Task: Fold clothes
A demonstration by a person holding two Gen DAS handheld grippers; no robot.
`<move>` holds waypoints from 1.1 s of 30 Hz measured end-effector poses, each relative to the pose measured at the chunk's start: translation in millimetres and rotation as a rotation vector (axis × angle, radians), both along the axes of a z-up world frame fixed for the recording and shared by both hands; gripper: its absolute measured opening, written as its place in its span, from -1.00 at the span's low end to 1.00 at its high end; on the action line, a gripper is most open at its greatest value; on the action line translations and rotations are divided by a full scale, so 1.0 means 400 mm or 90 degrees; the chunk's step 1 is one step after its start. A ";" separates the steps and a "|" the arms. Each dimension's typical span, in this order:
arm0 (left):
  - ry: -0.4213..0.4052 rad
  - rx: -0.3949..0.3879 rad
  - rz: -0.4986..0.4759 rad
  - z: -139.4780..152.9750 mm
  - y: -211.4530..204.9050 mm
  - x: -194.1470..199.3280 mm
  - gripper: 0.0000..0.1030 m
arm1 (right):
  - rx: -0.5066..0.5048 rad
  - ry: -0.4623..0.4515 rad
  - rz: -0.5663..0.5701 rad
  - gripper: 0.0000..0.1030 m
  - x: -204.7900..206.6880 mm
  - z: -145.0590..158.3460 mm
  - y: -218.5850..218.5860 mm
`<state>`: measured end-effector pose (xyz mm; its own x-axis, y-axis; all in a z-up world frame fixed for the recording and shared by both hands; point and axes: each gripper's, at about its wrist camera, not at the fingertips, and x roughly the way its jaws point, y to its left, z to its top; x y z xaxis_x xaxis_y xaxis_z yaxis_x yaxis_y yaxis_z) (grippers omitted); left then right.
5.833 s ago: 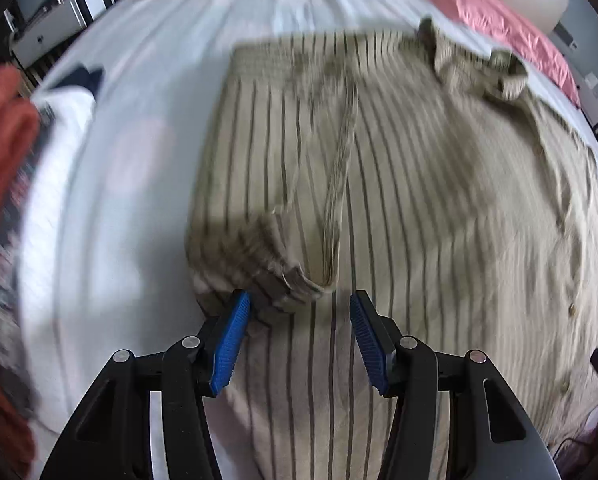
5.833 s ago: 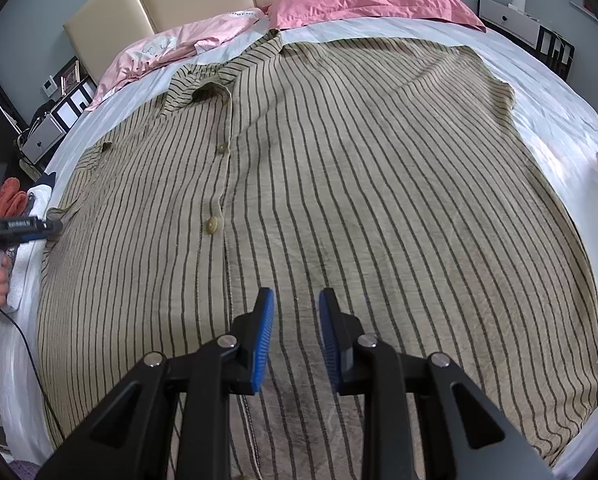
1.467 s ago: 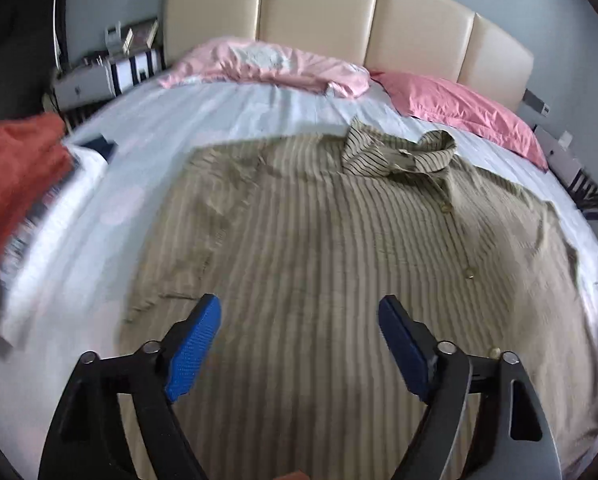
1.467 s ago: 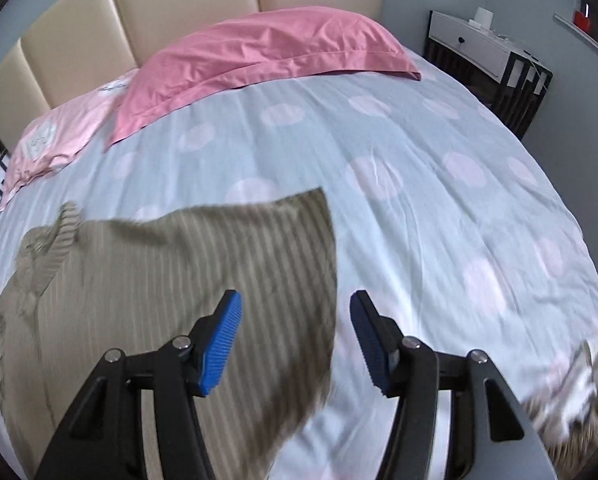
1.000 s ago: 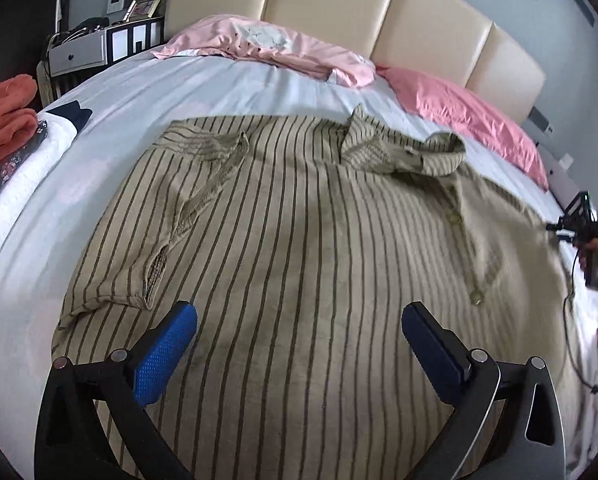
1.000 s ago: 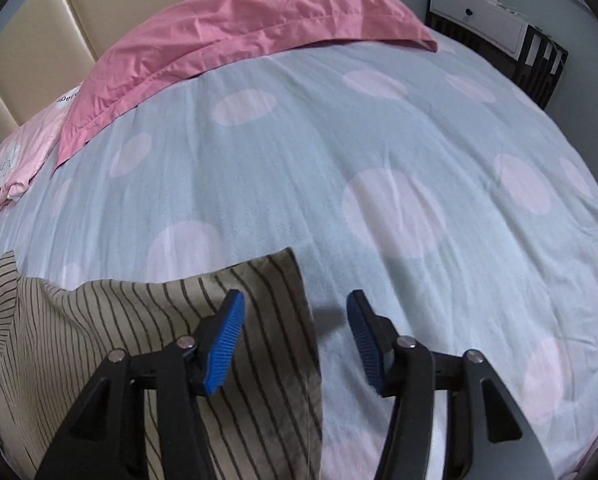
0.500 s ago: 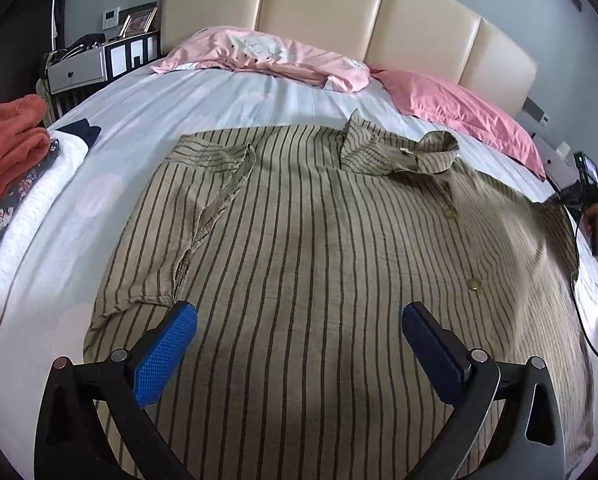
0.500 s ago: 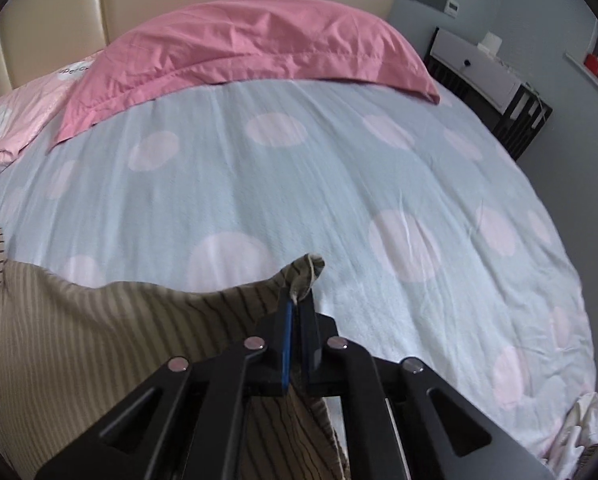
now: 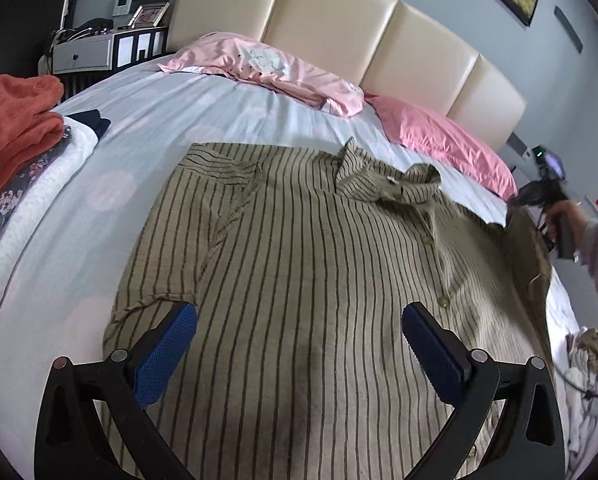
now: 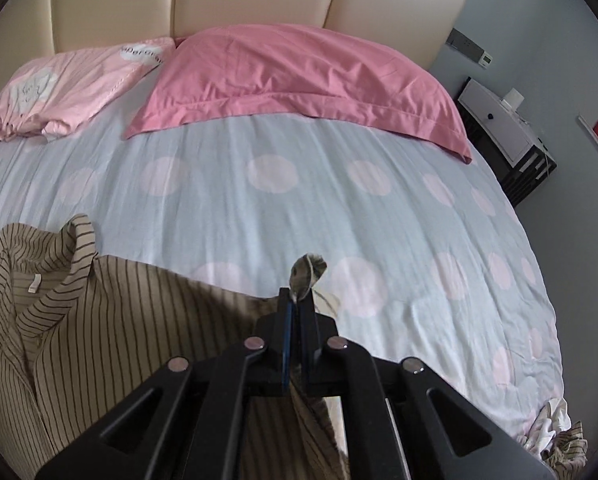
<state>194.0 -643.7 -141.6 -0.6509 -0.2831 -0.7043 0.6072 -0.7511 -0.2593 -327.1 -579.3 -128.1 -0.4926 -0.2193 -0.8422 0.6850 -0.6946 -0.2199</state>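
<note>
In the left wrist view a stack of folded clothes [image 9: 15, 152] sits at the far left edge of the bed: a nubby orange knit on top, a floral print and thick white knit beneath. Beside it, the pale blue bedsheet [image 9: 147, 120] with faint pink dots runs up to two pink pillows [image 9: 267, 68] and a padded cream headboard [image 9: 339, 28]. The striped shirt [image 9: 307, 264], a crinkly tan weave with thin dark lines, lies flat mid-bed, collar crumpled, buttons down its placket. Over it the left gripper [image 9: 299, 344] hovers with blue textured pads spread wide, nothing between them. At the right edge, the right gripper [image 9: 539, 196] in a person's hand lifts the shirt's side. Only the right wrist view shows that grip close up: the right gripper [image 10: 297, 304] is pinched tight on a tuft of the striped shirt [image 10: 131, 312], and a crumpled garment [image 10: 559, 436] lies at the bed's far right corner.
</note>
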 end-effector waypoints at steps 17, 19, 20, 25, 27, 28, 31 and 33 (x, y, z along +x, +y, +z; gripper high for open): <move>-0.012 0.020 0.021 -0.031 -0.044 -0.012 1.00 | 0.000 -0.099 0.103 -0.37 0.046 -0.107 -0.024; -0.007 0.034 0.030 -0.026 -0.049 -0.001 1.00 | -0.009 -0.087 0.084 -0.37 0.026 -0.065 0.001; -0.003 0.042 0.035 -0.023 -0.051 0.006 1.00 | -0.004 -0.076 0.064 -0.37 0.014 -0.051 0.014; 0.012 0.048 0.055 0.003 -0.050 0.038 1.00 | 0.025 -0.054 -0.010 -0.40 -0.048 -0.062 0.072; 0.010 0.043 0.065 0.010 -0.050 0.043 1.00 | 0.028 -0.053 -0.016 -0.54 -0.062 -0.082 0.087; 0.012 0.044 0.068 0.012 -0.050 0.044 1.00 | 0.034 -0.052 -0.016 -0.58 -0.068 -0.095 0.090; 0.010 0.044 0.070 0.007 -0.054 0.039 1.00 | 0.034 -0.056 -0.003 -0.74 -0.079 -0.138 0.090; -0.005 0.039 0.075 -0.004 -0.057 0.029 1.00 | 0.027 -0.068 0.004 -0.78 -0.091 -0.167 0.079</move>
<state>205.4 -666.6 -143.1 -0.6104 -0.3129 -0.7277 0.6922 -0.6574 -0.2979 -363.5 -547.9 -194.8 -0.3991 -0.1852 -0.8980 0.7099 -0.6823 -0.1748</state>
